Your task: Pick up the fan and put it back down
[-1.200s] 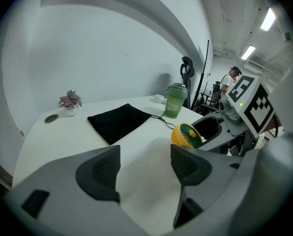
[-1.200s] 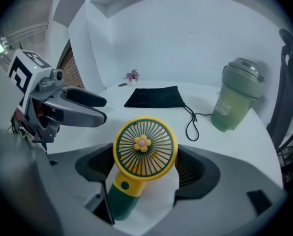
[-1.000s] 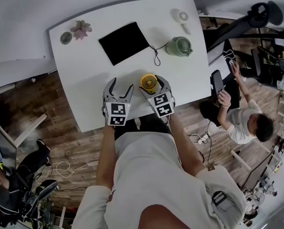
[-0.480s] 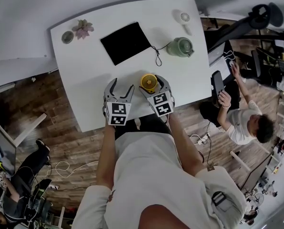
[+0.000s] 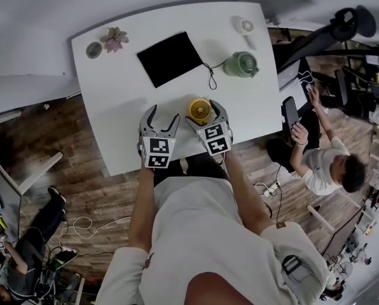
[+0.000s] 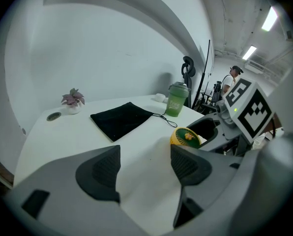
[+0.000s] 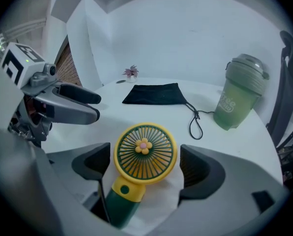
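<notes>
Far left on the bench (image 5: 113, 119) there's a tiny dish (image 5: 94, 49), too small to see inside. Next come a pot (image 5: 114, 39) holding a pink plant, a black pouch (image 5: 170, 57) and a lidded green cup (image 5: 240, 63), contents hidden. My left tool (image 5: 163, 114) gapes over bare bench. The right tool (image 5: 204, 113) just opened wide. The yellow fan (image 7: 145, 152) lies on the bench between its pads, untouched, in the same spot as a second ago.
</notes>
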{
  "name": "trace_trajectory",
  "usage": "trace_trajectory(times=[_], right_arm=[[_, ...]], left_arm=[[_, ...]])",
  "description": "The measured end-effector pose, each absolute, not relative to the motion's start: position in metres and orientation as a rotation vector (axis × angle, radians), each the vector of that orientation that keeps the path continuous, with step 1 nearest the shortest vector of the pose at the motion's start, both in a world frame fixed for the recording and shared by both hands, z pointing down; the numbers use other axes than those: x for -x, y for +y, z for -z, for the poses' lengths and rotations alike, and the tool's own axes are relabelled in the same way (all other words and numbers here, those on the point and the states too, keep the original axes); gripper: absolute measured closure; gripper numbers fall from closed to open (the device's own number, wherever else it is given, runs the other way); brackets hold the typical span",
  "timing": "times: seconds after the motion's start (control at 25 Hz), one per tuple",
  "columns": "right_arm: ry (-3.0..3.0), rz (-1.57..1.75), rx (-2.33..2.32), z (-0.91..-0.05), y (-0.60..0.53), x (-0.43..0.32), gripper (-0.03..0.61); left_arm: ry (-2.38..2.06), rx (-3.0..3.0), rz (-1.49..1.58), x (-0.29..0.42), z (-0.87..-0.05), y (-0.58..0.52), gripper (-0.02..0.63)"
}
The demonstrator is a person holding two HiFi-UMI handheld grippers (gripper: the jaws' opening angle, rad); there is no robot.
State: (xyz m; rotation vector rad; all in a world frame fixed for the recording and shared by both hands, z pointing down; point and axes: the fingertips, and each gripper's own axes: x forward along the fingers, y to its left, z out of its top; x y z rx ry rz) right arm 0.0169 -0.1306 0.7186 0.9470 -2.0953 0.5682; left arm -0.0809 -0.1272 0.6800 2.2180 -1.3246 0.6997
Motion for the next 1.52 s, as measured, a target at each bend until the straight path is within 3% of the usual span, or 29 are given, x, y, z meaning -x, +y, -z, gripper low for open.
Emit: trace_trajectory(times=[0.28, 1.0, 1.52], right_arm=[[-2.168, -0.476, -1.061, -0.672, -0.141, -0.024, 0.135], [-2.5, 0.003, -1.258, -0.465, -0.159, -0.022, 0.235], [-2.622, 0.1, -1.264, -0.412, -0.138, -0.041, 0.252]], left_arm=[[-1.375, -2.271, -0.652, 0.081, -0.647, -0.134, 0.301], [-1.631, -2.495, -0.395, 0.081, -0.486, -0.149, 0.304], [-1.757, -2.586, -0.333, 0.064, -0.412, -0.124, 0.307]])
